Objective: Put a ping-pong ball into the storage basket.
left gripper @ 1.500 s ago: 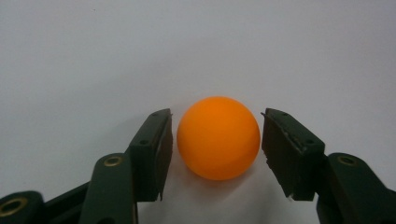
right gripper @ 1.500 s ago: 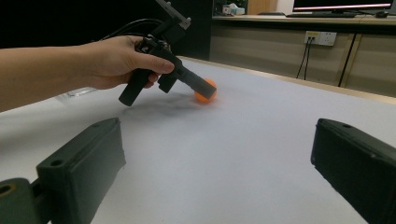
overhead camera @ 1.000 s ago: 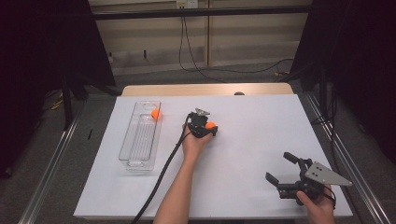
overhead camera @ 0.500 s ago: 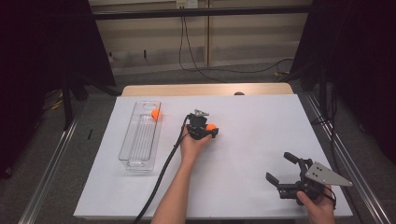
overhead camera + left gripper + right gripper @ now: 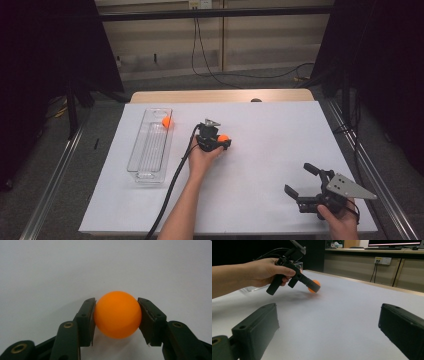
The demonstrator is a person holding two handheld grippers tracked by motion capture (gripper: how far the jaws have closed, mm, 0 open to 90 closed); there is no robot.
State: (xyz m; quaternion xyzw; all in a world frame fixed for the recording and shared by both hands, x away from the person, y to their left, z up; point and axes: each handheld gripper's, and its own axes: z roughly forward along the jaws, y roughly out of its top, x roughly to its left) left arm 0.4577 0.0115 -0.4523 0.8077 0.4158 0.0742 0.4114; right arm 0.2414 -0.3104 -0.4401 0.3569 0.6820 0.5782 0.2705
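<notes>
My left gripper (image 5: 223, 141) is shut on an orange ball (image 5: 117, 314), both pads pressing its sides just above the white table. In the high view the ball (image 5: 223, 138) sits near the middle of the table, right of the tray. The right gripper view shows the same ball (image 5: 314, 286) held in that gripper (image 5: 313, 287) by a hand. A second orange ball (image 5: 166, 122) lies in the far end of a clear plastic tray (image 5: 145, 165). My right gripper (image 5: 299, 181) stands open near the front right corner, its two jaws wide apart with nothing between them.
The white table (image 5: 280, 130) has a wooden strip along its far edge. A black cable (image 5: 172, 185) trails from the left gripper toward the front edge. Metal rails run along both sides of the table.
The left gripper with the ball has shifted slightly; the right gripper has not moved.
</notes>
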